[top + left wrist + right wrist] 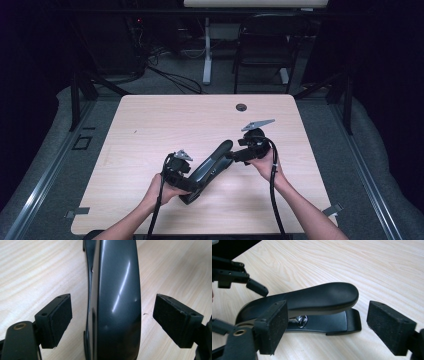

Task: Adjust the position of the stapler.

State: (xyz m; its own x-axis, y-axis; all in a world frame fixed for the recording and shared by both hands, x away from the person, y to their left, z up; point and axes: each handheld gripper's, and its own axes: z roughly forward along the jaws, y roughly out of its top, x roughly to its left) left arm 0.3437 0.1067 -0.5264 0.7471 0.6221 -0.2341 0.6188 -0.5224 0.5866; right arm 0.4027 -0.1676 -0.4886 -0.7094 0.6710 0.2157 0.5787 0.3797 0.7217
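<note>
A dark grey stapler point(212, 167) lies slantwise on the light wooden table point(150, 130), its shiny top arm slightly raised over the base. My left gripper point(192, 192) sits at the stapler's near end. In the left gripper view the stapler point(117, 290) runs up between the left gripper's point(112, 320) open jaws, with a gap at each pad. My right gripper point(233, 156) is at the far end. In the right gripper view the stapler point(317, 298) lies just ahead of its point(327, 327) open jaws, and neither pad presses on it.
A round cable hole point(241, 107) sits near the table's far edge. Beyond the table stand a black chair point(265, 45) and a white desk leg point(206, 50), with cables on the floor. Both of the person's forearms come in from the near edge.
</note>
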